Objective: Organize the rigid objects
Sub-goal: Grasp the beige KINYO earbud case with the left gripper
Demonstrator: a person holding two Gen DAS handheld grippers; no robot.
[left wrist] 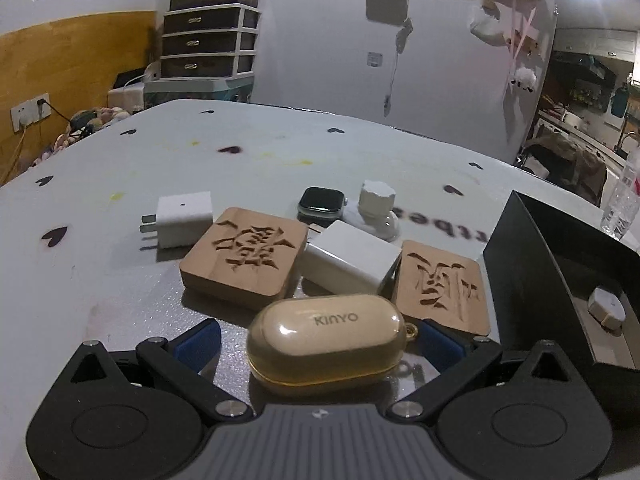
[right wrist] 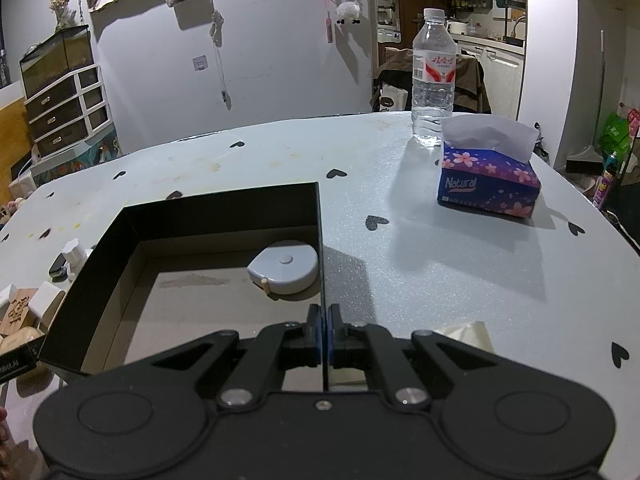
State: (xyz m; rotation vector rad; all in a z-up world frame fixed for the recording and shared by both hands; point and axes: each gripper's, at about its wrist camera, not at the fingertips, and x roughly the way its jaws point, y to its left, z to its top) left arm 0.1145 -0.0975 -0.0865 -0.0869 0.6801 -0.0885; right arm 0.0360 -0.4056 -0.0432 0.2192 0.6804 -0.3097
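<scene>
In the left wrist view my left gripper [left wrist: 320,346] is open on the table, and a beige KINYO earbud case [left wrist: 326,340] lies between its blue pads [left wrist: 196,344] with a gap on each side. Behind the case sit two carved wooden blocks [left wrist: 244,258] [left wrist: 444,284], two white chargers [left wrist: 184,220] [left wrist: 350,256], a smartwatch [left wrist: 322,202] and a small white bottle [left wrist: 378,208]. An open black box [left wrist: 516,264] stands to the right. My right gripper [right wrist: 324,320] is shut on the right wall of the black box [right wrist: 224,208]. Inside lies a round grey tape measure [right wrist: 286,266].
A water bottle [right wrist: 434,76] and a blue tissue box [right wrist: 488,176] stand at the table's far right. A folded scrap of paper [right wrist: 464,334] lies beside the right gripper. A drawer unit [left wrist: 208,40] stands beyond the table's far edge.
</scene>
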